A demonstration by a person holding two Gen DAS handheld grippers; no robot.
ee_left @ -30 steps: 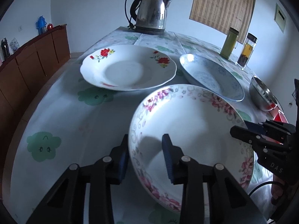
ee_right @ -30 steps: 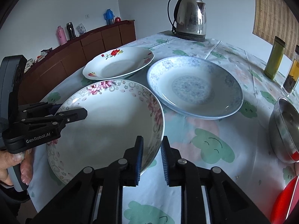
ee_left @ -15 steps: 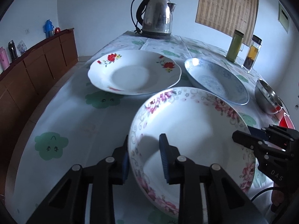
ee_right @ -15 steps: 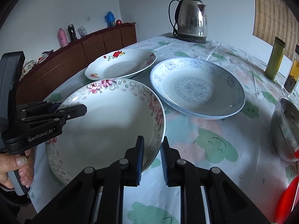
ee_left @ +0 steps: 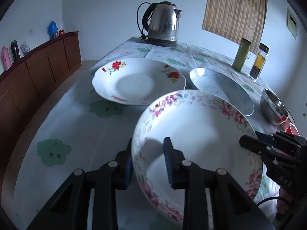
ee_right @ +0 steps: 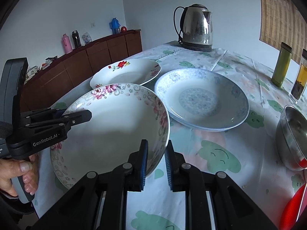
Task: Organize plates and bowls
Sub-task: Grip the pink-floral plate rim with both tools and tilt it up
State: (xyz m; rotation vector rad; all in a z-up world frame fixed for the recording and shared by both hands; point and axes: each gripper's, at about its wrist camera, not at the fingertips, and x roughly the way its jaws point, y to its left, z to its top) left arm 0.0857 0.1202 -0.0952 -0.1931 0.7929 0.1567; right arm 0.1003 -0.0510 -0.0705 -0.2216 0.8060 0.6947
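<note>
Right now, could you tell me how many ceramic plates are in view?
3: the pink-flowered plate nearest, gripped at opposite rims by both tongs; the red-flowered plate behind it; the blue-patterned plate to its right.

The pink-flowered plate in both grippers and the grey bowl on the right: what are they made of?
Pink-flowered plate: likely glazed ceramic, a glossy white surface with printed flowers and soft highlights. Grey bowl: looks like stainless steel, with a mirror-like sheen and dark reflections.
</note>
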